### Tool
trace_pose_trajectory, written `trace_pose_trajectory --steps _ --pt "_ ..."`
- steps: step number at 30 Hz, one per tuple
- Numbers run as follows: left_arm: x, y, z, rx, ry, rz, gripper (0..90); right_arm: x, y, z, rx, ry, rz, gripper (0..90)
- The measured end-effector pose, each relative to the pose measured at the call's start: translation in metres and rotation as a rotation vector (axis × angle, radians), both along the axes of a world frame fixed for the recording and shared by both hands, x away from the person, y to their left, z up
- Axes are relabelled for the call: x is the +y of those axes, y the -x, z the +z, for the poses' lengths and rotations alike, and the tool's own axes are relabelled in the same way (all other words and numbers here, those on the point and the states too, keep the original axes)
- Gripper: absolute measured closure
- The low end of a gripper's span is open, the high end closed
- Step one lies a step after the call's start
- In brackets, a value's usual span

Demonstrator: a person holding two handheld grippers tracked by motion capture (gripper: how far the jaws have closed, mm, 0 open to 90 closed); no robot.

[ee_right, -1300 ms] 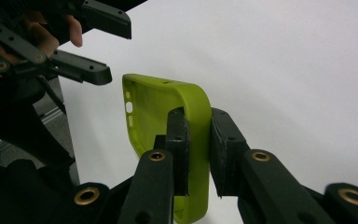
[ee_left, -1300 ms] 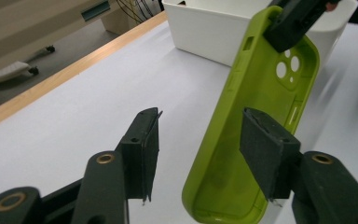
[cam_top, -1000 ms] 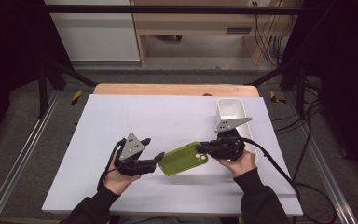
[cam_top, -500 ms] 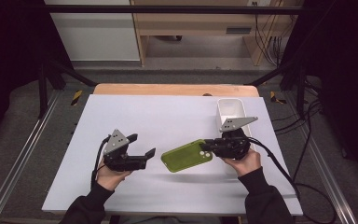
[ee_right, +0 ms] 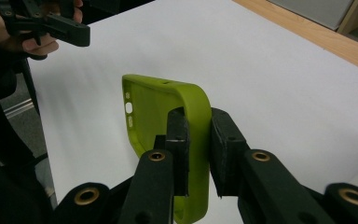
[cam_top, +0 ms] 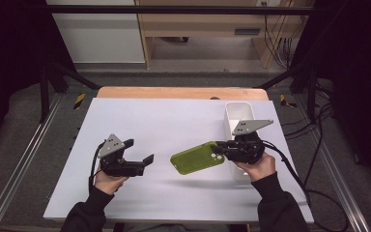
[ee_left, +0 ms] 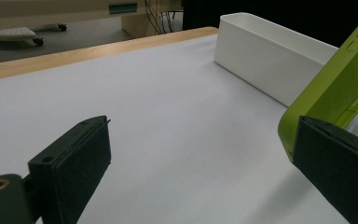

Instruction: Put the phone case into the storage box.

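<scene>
A green phone case hangs a little above the white table, held by its right end. My right gripper is shut on it; in the right gripper view the pads pinch the case's rim from both sides. My left gripper stands to the left of the case, apart from it. Its jaws have just been opening and stand wide, with nothing between them. In the left gripper view the case rises behind the right jaw.
A white rectangular bin stands at the table's right side, just behind my right hand, and also appears as the bin in the left gripper view. A wooden strip edges the table's far side. The person's left hand and its gripper appear far off.
My left gripper has drawn away to the left from the case's left end and its jaws have spread wide. The right gripper and the case have stayed nearly still.
</scene>
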State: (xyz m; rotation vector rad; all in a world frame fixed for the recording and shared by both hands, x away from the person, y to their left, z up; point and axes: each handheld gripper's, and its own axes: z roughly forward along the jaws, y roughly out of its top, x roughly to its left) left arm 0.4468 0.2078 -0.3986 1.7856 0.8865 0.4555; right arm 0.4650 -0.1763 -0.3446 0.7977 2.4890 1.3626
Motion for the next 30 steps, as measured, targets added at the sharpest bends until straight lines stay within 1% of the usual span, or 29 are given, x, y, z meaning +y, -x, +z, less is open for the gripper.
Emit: trace_pose_trajectory --steps 5,10,16,20,24,27,30 --pt "0.004 0.0 -0.001 -0.016 0.003 0.008 3.0 -0.001 0.002 0.006 -0.028 0.021 -0.001 79.3" --pt "0.011 0.0 -0.005 -0.028 0.016 0.032 3.0 -0.003 0.003 0.012 -0.047 0.033 -0.008 79.3" --pt "0.021 0.0 -0.011 -0.03 0.02 0.045 3.0 -0.006 0.005 0.017 -0.065 0.062 -0.018 79.3" --pt "0.025 0.0 -0.016 -0.055 0.03 0.06 3.1 -0.007 0.006 0.023 -0.08 0.077 -0.023 79.3" --pt "0.028 0.0 -0.019 -0.063 0.04 0.068 3.0 -0.006 0.006 0.029 -0.094 0.095 -0.026 79.3" --pt "0.03 0.001 -0.022 -0.084 0.047 0.073 3.0 -0.005 0.007 0.034 -0.11 0.111 -0.027 79.3" --pt "0.032 0.001 -0.023 -0.086 0.049 0.078 3.0 -0.004 0.008 0.038 -0.123 0.125 -0.029 79.3"
